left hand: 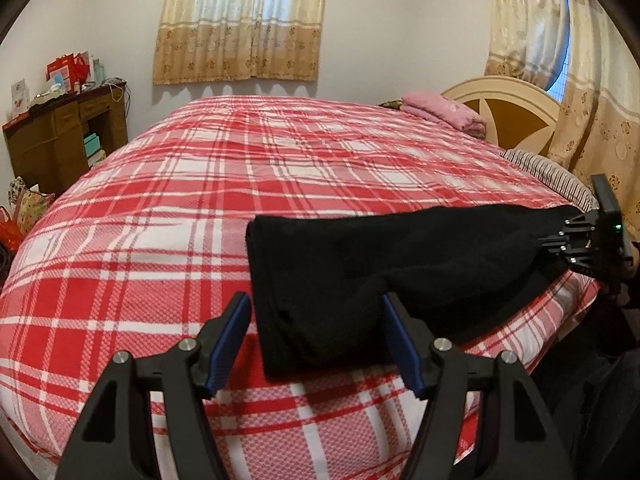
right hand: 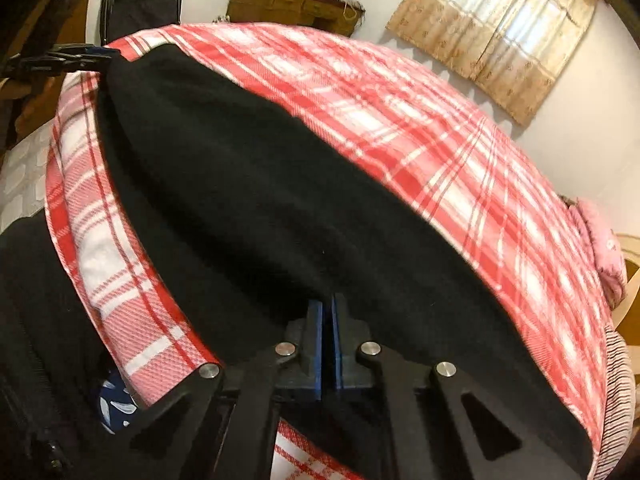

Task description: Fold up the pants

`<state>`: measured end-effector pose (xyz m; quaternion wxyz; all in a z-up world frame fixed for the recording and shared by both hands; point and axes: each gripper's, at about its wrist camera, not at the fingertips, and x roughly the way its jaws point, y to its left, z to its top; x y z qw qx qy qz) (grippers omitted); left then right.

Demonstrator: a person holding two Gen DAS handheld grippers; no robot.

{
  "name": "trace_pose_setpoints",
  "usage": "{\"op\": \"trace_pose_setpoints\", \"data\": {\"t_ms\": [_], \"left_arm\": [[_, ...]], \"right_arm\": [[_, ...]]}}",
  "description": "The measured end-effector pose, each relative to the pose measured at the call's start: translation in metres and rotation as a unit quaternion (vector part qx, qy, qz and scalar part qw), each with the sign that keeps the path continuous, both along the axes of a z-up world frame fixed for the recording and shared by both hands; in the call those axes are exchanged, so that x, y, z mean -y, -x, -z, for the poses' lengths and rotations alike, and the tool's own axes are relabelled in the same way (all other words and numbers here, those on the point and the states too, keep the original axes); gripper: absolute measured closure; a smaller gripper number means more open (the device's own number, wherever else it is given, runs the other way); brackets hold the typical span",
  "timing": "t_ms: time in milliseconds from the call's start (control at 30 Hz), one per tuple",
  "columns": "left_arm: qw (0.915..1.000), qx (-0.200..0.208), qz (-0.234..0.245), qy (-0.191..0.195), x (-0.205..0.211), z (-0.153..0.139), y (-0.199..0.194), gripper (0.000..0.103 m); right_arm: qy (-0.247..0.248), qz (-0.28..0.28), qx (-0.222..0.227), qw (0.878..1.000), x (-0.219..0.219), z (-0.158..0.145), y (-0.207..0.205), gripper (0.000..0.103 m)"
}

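Nearest to us, our left gripper [left hand: 316, 340] stands with its blue-padded jaws spread wide, one on either side of the near end of the black, soft-knit pants [left hand: 360, 272]; neither pad presses the cloth. Our right gripper [right hand: 329, 340] has its blue pads drawn together to a thin slit, with black fabric bunched right at the tips; we take it to be pinching the pants' edge.

The pants lie folded lengthwise as a long dark band along the near right edge of the bed, on the red-and-white plaid blanket [left hand: 160, 208]. In the left wrist view, the right gripper appears at the band's far right end. In the right wrist view, the left gripper [right hand: 76, 56] shows at the band's far left end.

Farther back, a folded pink cloth [left hand: 444, 112] sits beside the cream and brown wooden headboard [left hand: 508, 108]. A brown wooden cabinet [left hand: 60, 136] stands far left, and beige patterned curtains [left hand: 240, 20] hang on the far wall.
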<state>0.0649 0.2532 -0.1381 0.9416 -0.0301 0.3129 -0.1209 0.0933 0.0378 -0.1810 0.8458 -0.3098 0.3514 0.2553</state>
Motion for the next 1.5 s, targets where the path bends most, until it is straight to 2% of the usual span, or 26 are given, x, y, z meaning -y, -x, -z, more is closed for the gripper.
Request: {"op": "trace_pose_setpoints", "data": {"t_ms": [133,267,367,467,533,633,700,800,933,1033,1133,1233,1400,1467,1500], "left_arm": [[1.0,-0.003,0.0,0.007,-0.003,-0.002,-0.004,0.033],[0.9999,-0.013,0.001,-0.001,0.0,0.005,-0.006,0.03],[0.9999,-0.015,-0.002,-0.006,-0.002,0.006,-0.003,0.023],[0.9995,-0.02,0.0,-0.024,-0.007,0.007,0.006,0.019],[0.9991,-0.025,0.004,-0.033,-0.013,0.007,0.012,0.019],[0.9988,-0.023,-0.005,-0.044,-0.024,0.005,0.024,0.019],[0.9985,-0.018,-0.026,-0.044,-0.035,0.002,0.029,0.019],[0.9989,-0.007,-0.045,-0.008,-0.049,-0.005,0.028,0.019],[0.9994,0.0,-0.034,0.006,-0.037,-0.014,0.01,0.019],[0.9995,-0.01,-0.028,0.007,-0.019,-0.016,-0.011,0.02],[0.9982,-0.051,-0.021,0.027,-0.007,-0.01,-0.041,0.023],[0.9963,-0.08,-0.027,0.017,-0.003,-0.002,-0.06,0.04],[0.995,-0.091,-0.038,0.014,-0.001,0.002,-0.072,0.042],[0.9954,-0.087,-0.036,0.015,-0.001,-0.001,-0.072,0.053],[0.9954,-0.087,-0.034,0.019,-0.002,-0.002,-0.073,0.055]], "right_arm": [[0.006,-0.013,-0.01,1.0,-0.001,-0.005,0.016,0.1],[0.032,-0.013,-0.049,0.998,-0.003,0.026,0.018,0.1],[0.023,-0.004,-0.062,0.998,-0.002,0.034,0.015,0.1],[0.027,-0.01,-0.068,0.997,-0.004,0.027,0.014,0.098],[0.026,-0.015,-0.077,0.997,-0.003,0.024,0.014,0.09],[0.003,-0.018,-0.092,0.996,0.006,0.013,0.016,0.066],[-0.015,-0.013,-0.099,0.995,0.013,0.006,0.018,0.066],[-0.032,-0.006,-0.093,0.995,0.018,-0.005,0.018,0.066],[-0.036,0.005,-0.068,0.997,0.016,-0.015,0.008,0.066],[-0.049,0.012,-0.06,0.997,0.011,-0.02,0.002,0.066],[-0.049,0.002,-0.05,0.998,0.003,-0.021,0.004,0.066],[-0.052,-0.013,-0.045,0.998,-0.003,-0.021,0.01,0.066],[-0.064,-0.012,-0.047,0.997,-0.002,-0.018,0.007,0.066],[-0.071,-0.007,-0.05,0.996,0.0,-0.017,0.004,0.066],[-0.074,-0.004,-0.051,0.996,0.0,-0.016,0.002,0.066]]}}
